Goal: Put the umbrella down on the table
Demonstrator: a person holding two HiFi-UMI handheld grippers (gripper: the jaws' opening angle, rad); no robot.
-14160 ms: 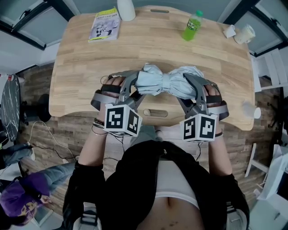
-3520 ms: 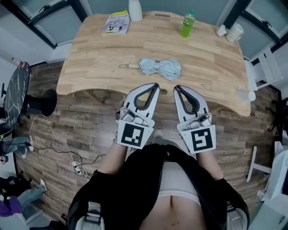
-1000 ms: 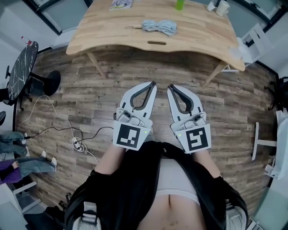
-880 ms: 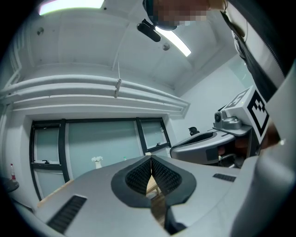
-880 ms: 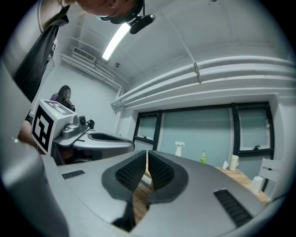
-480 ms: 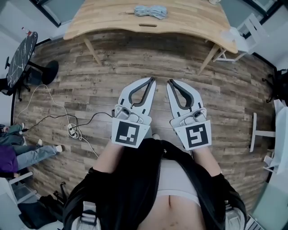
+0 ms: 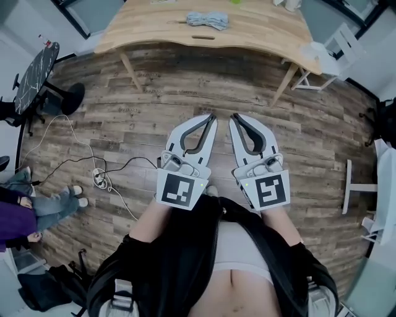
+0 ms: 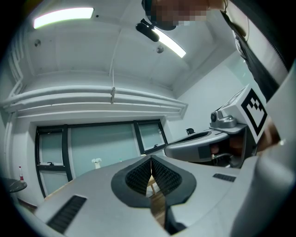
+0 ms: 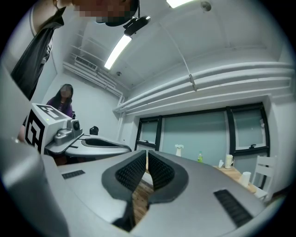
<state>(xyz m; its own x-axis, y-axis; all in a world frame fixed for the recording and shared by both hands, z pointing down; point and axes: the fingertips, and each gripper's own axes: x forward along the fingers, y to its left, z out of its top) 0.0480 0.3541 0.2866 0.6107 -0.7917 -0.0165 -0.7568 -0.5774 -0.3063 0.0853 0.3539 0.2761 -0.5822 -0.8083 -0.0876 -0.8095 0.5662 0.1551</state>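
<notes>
Wood-plank floor (image 7: 154, 93) separates me from the pale wooden desk (image 7: 260, 28) where the folded light-blue umbrella (image 7: 207, 19) lies; my left gripper (image 7: 213, 116) and right gripper (image 7: 234, 117), well short of the desk, have jaws together, empty.

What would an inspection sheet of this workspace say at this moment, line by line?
surface: wooden table, mostly bare.
job's things: folded umbrella lies on the table.
clutter: white cup and green bottle near its far edge.
grippers: left gripper and right gripper shut, empty, over the floor.
cables: black cable and power strip on the floor.
surroundings: round dark table, white chair, a person's legs.
</notes>
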